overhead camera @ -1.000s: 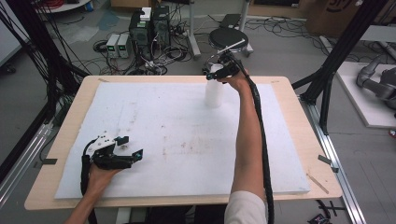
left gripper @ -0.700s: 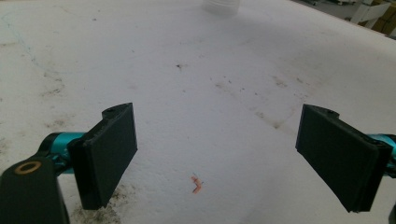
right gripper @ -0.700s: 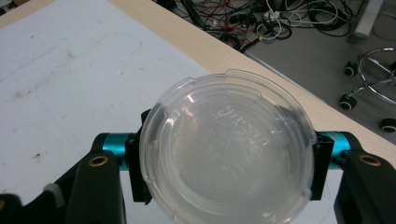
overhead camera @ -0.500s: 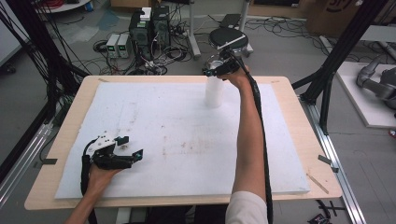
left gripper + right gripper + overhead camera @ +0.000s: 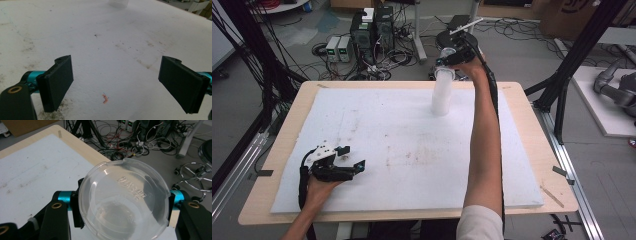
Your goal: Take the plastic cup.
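High view: the person's right arm (image 5: 484, 145) reaches straight across the table (image 5: 537, 145) to its far edge, sleeve at the bottom of the picture, hand raised above the surface. The right gripper (image 5: 451, 59) sits at the top of a tall translucent white stack of cups (image 5: 442, 92) that stands upright on the white foam sheet (image 5: 412, 130) near the far edge, right of centre. A black cable (image 5: 495, 100) runs along the forearm. The left hand (image 5: 319, 187) rests near the front left corner of the sheet, well apart from the stack, with the left gripper (image 5: 352, 157) low over the foam and pointed to the right.

Right gripper view: a clear plastic cup (image 5: 123, 200), seen from above into its round mouth, lies between the two black jaws, which press its rim on either side; the grip is closed on the cup. Raised lettering marks the inner wall, too blurred to read. The cup looks empty; its base shows pale through the wall. Beyond the table edge lie floor cables (image 5: 130, 137).

Left gripper view: the jaws stand wide apart with nothing between them, over stained foam bearing a small orange mark (image 5: 105, 98). The base of the stack (image 5: 118, 3) shows at the top edge.
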Action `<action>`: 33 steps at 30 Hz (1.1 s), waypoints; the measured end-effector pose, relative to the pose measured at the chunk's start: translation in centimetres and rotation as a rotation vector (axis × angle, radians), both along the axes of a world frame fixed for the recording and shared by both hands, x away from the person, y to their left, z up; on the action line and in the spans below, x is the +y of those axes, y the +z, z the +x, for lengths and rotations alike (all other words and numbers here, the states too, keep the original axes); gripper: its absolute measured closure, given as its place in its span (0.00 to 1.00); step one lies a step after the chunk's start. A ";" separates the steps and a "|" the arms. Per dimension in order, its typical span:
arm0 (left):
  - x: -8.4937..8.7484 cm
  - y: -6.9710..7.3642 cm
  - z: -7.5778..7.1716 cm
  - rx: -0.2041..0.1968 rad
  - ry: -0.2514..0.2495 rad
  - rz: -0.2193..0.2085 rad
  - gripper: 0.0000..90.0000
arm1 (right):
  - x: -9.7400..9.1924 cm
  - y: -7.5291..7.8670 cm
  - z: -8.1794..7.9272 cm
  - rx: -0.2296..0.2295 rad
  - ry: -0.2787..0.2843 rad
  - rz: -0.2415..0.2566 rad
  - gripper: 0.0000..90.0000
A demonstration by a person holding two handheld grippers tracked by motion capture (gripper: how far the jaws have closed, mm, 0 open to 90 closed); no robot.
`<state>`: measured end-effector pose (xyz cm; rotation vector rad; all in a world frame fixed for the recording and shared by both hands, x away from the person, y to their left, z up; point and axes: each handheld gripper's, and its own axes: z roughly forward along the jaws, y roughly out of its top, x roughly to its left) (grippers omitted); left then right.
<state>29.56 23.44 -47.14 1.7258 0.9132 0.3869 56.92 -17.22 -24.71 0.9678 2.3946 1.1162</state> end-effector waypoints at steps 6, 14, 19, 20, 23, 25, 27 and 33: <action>0.0 0.0 0.0 -0.001 -0.001 0.003 0.14 | -0.4 1.7 -0.5 -0.034 0.004 0.048 0.46; -0.1 0.0 0.0 0.000 0.003 0.003 0.14 | -1.1 2.1 -0.8 -0.037 -0.007 0.049 0.46; 0.0 0.0 0.0 0.000 0.001 0.002 0.14 | -1.1 2.3 -1.1 -0.040 0.013 0.069 0.46; 0.0 0.0 0.0 0.000 0.001 0.002 0.14 | -1.0 2.4 -1.2 -0.045 0.021 0.071 0.46; 0.0 0.0 0.0 -0.001 0.002 0.000 0.14 | -0.9 2.9 -1.9 -0.057 0.045 0.085 0.46; 0.0 0.0 0.0 -0.001 0.000 0.001 0.14 | -0.9 3.4 -2.4 -0.065 0.055 0.081 0.46; 0.1 0.0 0.0 -0.001 -0.002 0.001 0.14 | -1.1 4.0 -3.3 -0.077 0.070 0.082 0.46; 0.1 0.0 0.0 0.000 -0.002 0.000 0.14 | -1.3 5.1 -7.2 -0.107 0.147 0.087 0.46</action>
